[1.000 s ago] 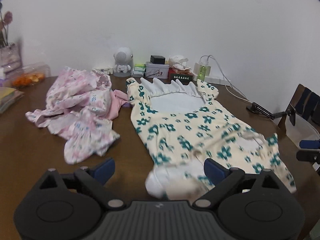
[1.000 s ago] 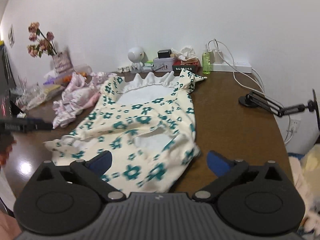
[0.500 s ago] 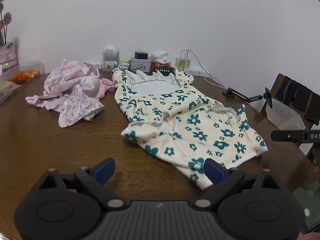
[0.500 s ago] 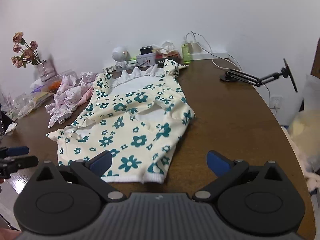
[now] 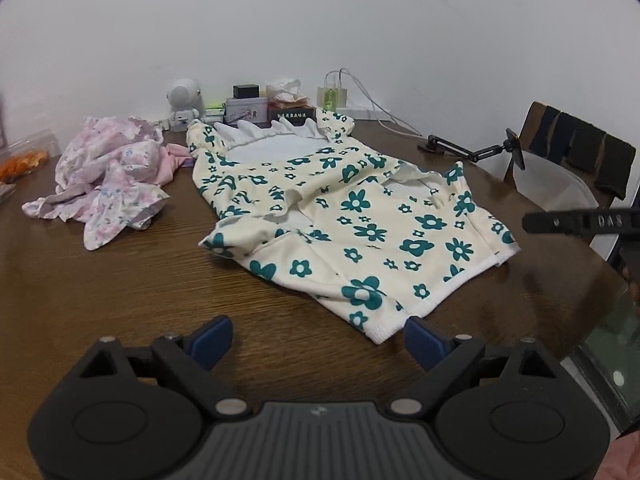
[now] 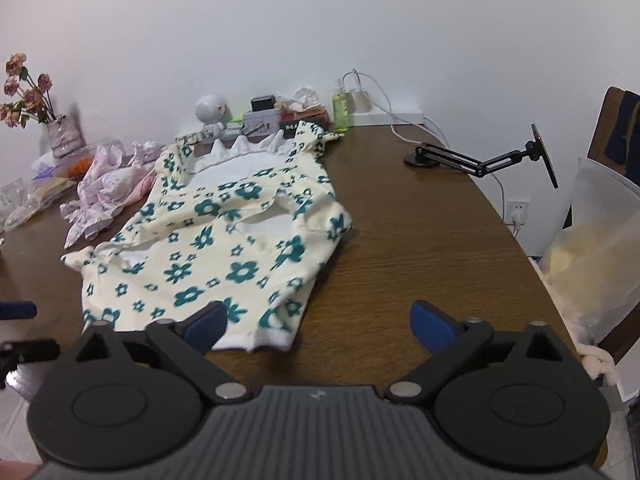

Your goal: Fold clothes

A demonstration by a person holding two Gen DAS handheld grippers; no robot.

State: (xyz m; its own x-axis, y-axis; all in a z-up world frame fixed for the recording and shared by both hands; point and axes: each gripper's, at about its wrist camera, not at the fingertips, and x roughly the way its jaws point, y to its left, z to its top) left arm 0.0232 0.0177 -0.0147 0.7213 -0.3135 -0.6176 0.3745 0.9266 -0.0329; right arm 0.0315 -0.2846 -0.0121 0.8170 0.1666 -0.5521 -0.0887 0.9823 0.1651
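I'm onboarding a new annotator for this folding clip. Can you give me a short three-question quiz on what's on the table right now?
1. True or false: the cream garment with teal flowers lies spread on the wooden table, held by neither tongs.
2. Which lies nearer the vase of dried flowers? A) the crumpled pink garment B) the black phone stand
3. Fill in: the green bottle stands near the ____ at the table's far edge.

Key: 1 true; 2 A; 3 wall.
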